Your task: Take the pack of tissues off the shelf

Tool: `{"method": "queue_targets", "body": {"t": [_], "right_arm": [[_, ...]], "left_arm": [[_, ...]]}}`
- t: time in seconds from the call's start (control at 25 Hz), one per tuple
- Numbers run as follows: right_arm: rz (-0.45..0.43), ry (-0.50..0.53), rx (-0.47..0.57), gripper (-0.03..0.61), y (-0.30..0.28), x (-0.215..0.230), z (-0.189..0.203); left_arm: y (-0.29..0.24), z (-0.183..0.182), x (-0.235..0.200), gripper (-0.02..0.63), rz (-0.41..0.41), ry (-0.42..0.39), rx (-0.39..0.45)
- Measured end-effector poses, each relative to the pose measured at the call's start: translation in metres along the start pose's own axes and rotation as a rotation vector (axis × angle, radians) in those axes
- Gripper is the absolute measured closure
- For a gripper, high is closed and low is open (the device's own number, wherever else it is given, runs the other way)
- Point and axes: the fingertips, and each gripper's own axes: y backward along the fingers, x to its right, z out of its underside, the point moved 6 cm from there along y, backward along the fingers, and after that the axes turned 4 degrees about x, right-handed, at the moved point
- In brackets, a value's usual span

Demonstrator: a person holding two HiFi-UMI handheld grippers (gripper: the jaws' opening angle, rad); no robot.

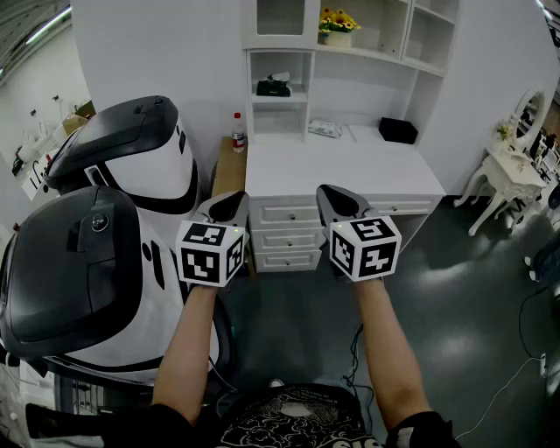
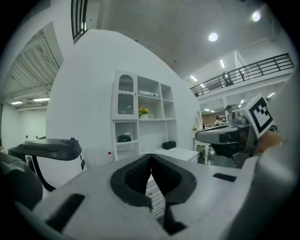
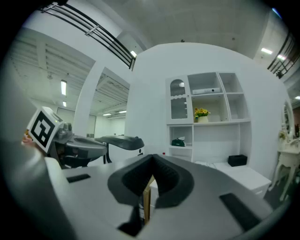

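Two grippers, the left gripper [image 1: 229,203] and the right gripper [image 1: 337,199], both have their fingers pinched together with nothing in them. They're side by side in front of the white desk. The pack of tissues [image 1: 274,86], dark green, sits in an open shelf [image 1: 294,99] cubby above the tabletop [image 1: 350,164], well apart from both. A higher cubby holds a pot of yellow flowers [image 1: 338,26]. A black box [image 1: 398,130] is on the tabletop.

Bright, even overhead light filled the room. Ceiling spotlights [image 2: 213,36] glared at the upper right of the left gripper view. Both gripper views bowed strongly and darkened at the corners, with the near jaws soft. The dark floor [image 1: 472,293] showed pale reflections.
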Motion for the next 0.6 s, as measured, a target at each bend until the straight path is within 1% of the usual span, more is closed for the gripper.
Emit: {"method": "queue_targets", "body": {"t": [0.32,0.52,0.6], "right_arm": [[-0.001,-0.006,-0.007,0.574,-0.007,-0.007,0.008],[0.001,-0.006,-0.007,0.574,-0.016,-0.002,0.011],[0.006,-0.003,-0.005,0.560,-0.021,0.002,0.011]], "left_arm": [[-0.002,0.006,-0.006,0.604,0.006,0.006,-0.005],[-0.011,0.009,-0.009,0.604,0.008,0.005,-0.006],[-0.016,0.010,-0.012,0.604,0.005,0.010,-0.005]]}}
